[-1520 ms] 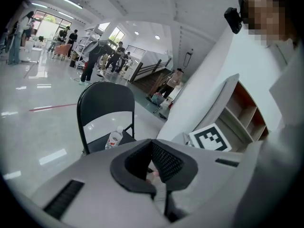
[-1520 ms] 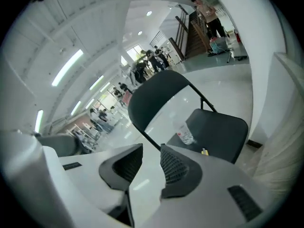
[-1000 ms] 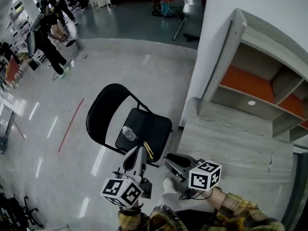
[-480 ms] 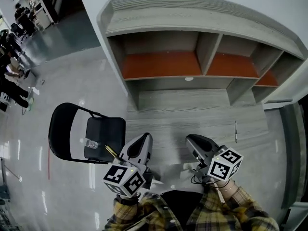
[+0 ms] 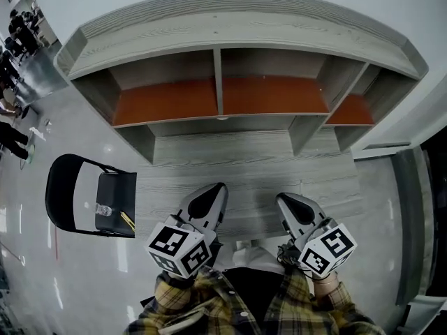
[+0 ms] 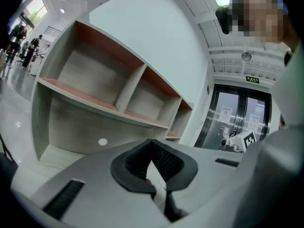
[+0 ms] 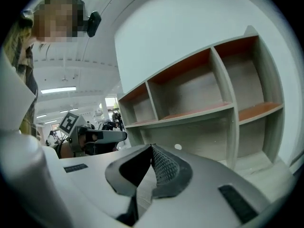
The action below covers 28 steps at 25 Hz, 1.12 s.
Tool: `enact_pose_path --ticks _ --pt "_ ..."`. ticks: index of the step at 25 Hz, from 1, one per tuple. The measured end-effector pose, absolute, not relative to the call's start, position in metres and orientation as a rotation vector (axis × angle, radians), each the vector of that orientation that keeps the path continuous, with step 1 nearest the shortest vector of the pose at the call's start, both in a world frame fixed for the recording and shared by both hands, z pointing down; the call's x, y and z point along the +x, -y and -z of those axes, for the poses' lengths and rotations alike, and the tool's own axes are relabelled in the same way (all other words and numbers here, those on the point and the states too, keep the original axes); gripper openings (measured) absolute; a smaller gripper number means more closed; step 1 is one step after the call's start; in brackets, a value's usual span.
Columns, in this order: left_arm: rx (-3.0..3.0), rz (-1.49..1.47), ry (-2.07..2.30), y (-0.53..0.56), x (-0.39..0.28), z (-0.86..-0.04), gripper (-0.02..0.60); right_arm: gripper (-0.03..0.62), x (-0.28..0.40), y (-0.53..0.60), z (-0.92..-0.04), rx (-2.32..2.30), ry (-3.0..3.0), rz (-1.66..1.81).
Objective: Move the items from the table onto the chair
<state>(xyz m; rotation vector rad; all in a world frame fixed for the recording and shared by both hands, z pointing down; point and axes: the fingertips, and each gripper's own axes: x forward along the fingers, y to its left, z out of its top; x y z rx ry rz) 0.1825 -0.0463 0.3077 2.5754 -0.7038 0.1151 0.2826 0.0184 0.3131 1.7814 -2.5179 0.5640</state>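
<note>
The black folding chair [image 5: 115, 187] is found at the far left of the scene, on the glossy grey floor [image 5: 63, 285], just beside the left end of the grey wood-grain table [image 5: 244, 166]. Two items are noted on its seat. A clear plastic bottle [image 5: 103, 209] is laid on its side; it is small and transparent, and its cap cannot be made out. A slim yellow stick-like item [image 5: 128, 220] is laid at a slant near the seat's right edge, just beside the bottle; its kind cannot be told.

The left gripper [image 5: 216, 187] is held over the near edge of the table, well apart from the chair. Its jaws are seen brought together at the tips, with nothing between them [image 6: 152, 141]. The right gripper [image 5: 285, 199] is held alongside, to the right. Its jaws have just been closing and are seen together, with nothing between them [image 7: 152, 147].

Both grippers are pointed at the grey shelf unit with orange boards [image 5: 230, 33], which is set along the far side of the table.
</note>
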Motion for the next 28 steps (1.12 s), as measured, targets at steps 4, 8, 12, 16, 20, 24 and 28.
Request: enact_pose_path --ticks 4,8,12,16,20,24,28 --pt "2.58 -0.129 0.681 0.027 0.224 -0.311 0.005 0.018 0.32 -0.03 -0.311 1.773 2.494 -0.54" --pt "2.603 -0.161 0.645 0.012 0.248 -0.31 0.005 0.018 0.338 -0.039 -0.31 1.785 2.492 -0.538" --pt "2.631 -0.171 0.624 0.004 0.257 -0.304 0.005 0.018 0.342 -0.044 -0.306 1.805 2.498 -0.532" --pt "2.65 -0.175 0.608 -0.001 0.26 -0.299 0.005 0.018 0.34 -0.048 -0.301 1.808 2.504 -0.525" --pt "2.657 -0.192 0.571 -0.008 0.263 -0.299 0.005 0.018 0.338 -0.048 -0.301 1.817 2.502 -0.554" --pt "2.678 -0.221 0.536 -0.012 0.267 -0.299 0.003 0.018 0.338 -0.05 -0.303 1.823 2.503 -0.576" --pt "2.686 -0.22 0.538 -0.011 0.267 -0.298 0.003 0.018 0.337 -0.051 -0.306 1.824 2.498 -0.58"
